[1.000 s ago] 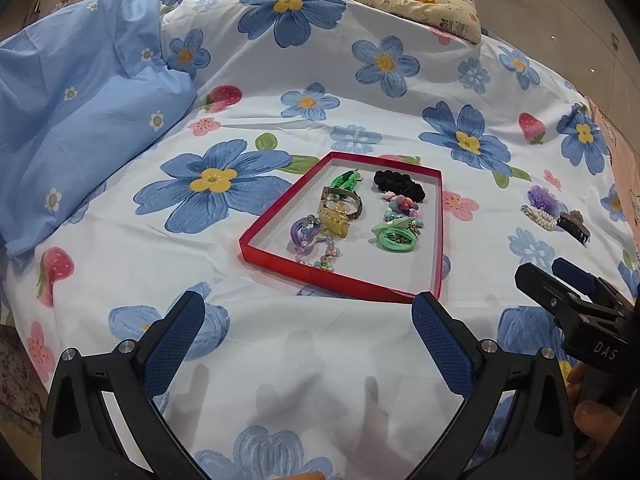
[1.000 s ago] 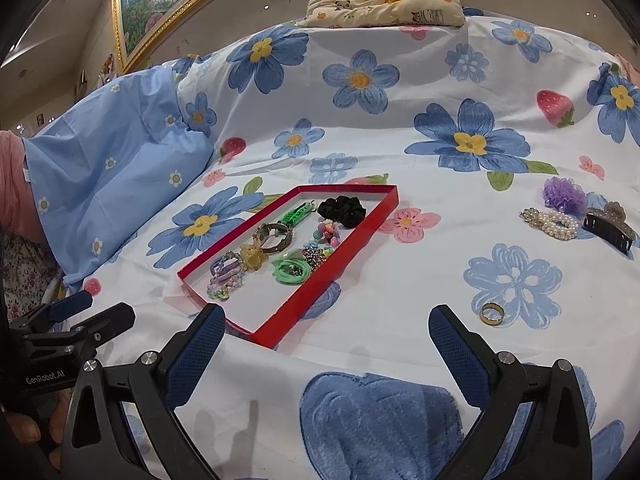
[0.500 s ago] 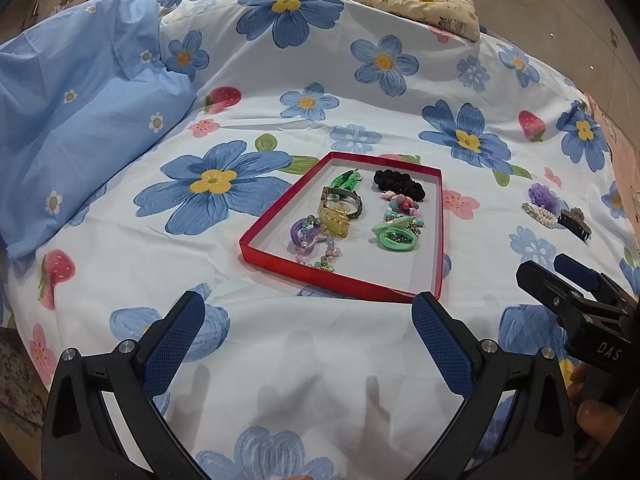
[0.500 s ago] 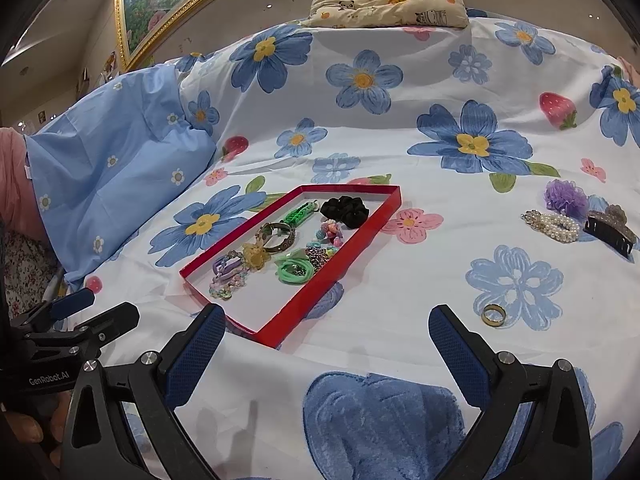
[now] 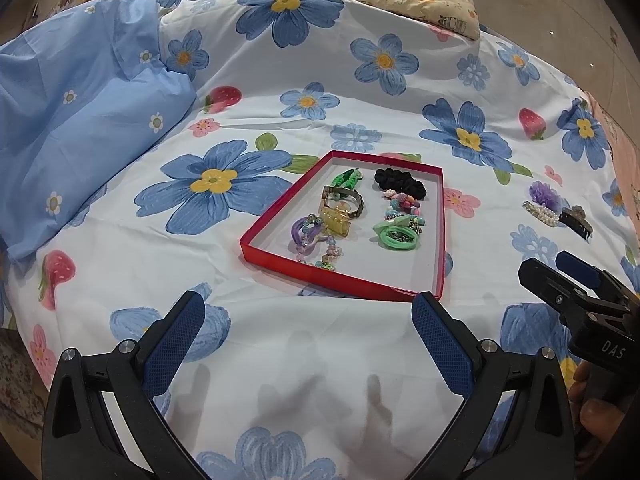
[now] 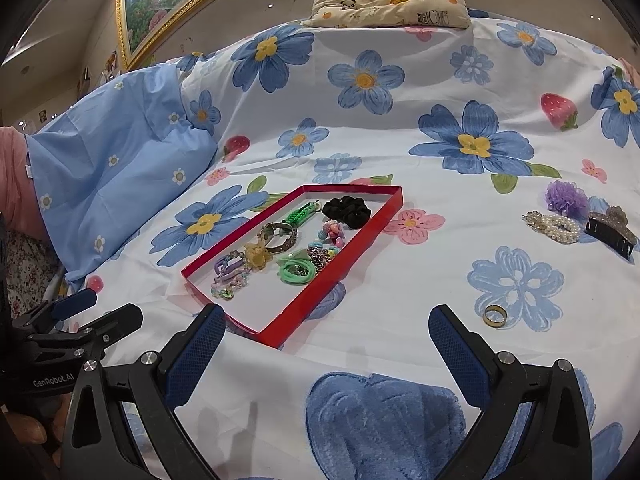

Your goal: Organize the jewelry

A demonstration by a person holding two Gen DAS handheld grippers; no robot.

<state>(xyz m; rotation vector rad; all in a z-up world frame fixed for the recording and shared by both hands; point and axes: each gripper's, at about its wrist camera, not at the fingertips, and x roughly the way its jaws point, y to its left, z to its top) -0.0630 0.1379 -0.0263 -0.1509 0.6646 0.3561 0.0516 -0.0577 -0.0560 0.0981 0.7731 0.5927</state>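
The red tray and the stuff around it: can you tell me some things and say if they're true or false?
1. The black scrunchie lies inside the red tray. True.
2. The gold ring is in the tray. False: it lies on the bedsheet, outside the tray.
3. The left gripper is shut on a bracelet. False: it is open and holds nothing.
4. The pearl hair clip sits beside the purple scrunchie, outside the tray. True.
5. The right gripper is open. True.
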